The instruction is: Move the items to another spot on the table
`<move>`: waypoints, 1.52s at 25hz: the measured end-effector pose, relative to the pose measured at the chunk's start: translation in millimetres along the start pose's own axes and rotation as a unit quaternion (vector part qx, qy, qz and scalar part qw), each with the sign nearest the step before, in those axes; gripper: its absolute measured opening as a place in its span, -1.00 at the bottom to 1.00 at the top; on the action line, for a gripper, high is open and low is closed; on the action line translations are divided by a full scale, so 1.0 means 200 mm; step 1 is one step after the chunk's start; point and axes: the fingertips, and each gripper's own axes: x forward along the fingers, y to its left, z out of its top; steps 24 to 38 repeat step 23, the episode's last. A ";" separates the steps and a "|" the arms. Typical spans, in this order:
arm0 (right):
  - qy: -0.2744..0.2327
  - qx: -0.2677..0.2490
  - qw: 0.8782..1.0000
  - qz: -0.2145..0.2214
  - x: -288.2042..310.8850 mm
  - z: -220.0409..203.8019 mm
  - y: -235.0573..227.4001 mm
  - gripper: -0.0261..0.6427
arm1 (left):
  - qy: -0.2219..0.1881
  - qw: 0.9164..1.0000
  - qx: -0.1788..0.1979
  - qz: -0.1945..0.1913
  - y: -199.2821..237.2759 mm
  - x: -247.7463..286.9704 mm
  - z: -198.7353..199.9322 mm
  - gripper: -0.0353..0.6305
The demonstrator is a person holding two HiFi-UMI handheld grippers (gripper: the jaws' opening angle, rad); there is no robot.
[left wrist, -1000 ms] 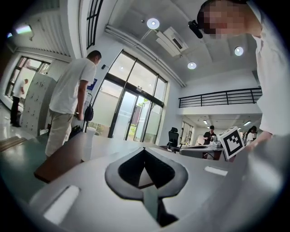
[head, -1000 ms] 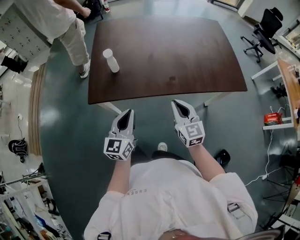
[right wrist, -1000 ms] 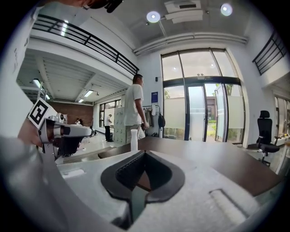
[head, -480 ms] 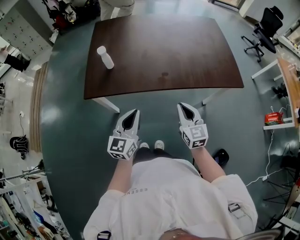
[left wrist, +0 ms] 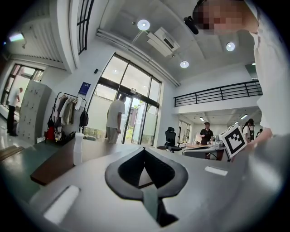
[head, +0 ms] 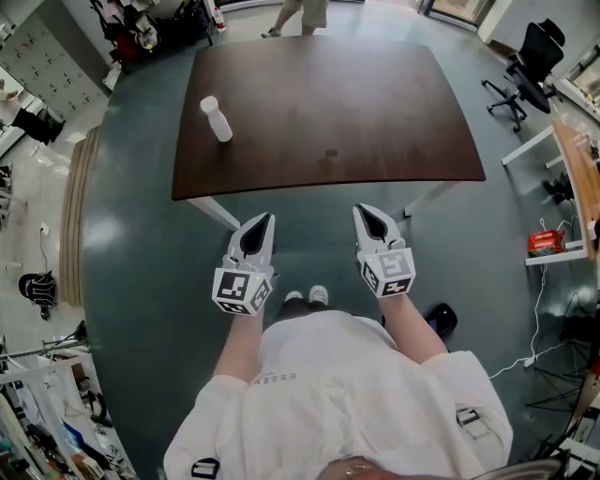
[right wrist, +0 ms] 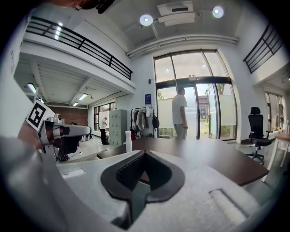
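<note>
A white bottle [head: 216, 119] stands upright near the far left corner of the dark brown table [head: 375, 112]. It also shows as the bottle [left wrist: 78, 148] in the left gripper view and the bottle [right wrist: 128, 141] in the right gripper view. My left gripper [head: 259, 223] and right gripper [head: 367, 216] hang side by side over the floor, short of the table's near edge. Both are shut with nothing in them, and their tips point at the table. The bottle is well ahead and to the left of both.
A person [head: 302, 13] walks past the table's far side by the glass doors. A black office chair [head: 527, 64] stands at the right, a coat rack [head: 141, 23] at the far left. A side desk holds a red box [head: 544, 240]. A dark object [head: 442, 317] lies on the floor.
The person beside the table's far left corner has walked round behind it toward the right. The table has slid slightly away from both grippers, which stay shut and level.
</note>
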 end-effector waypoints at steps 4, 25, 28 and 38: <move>-0.011 -0.004 1.000 0.000 -0.01 0.02 -0.01 -0.95 | -0.007 1.000 0.006 -0.001 -0.02 0.01 0.02 -0.87; -0.024 -0.020 0.999 0.007 -0.01 0.03 -0.08 -0.95 | -0.022 1.000 0.021 -0.003 -0.07 0.06 0.02 -0.87; -0.024 -0.020 0.999 0.007 -0.01 0.03 -0.08 -0.95 | -0.022 1.000 0.021 -0.003 -0.07 0.06 0.02 -0.87; -0.024 -0.020 0.999 0.007 -0.01 0.03 -0.08 -0.95 | -0.022 1.000 0.021 -0.003 -0.07 0.06 0.02 -0.87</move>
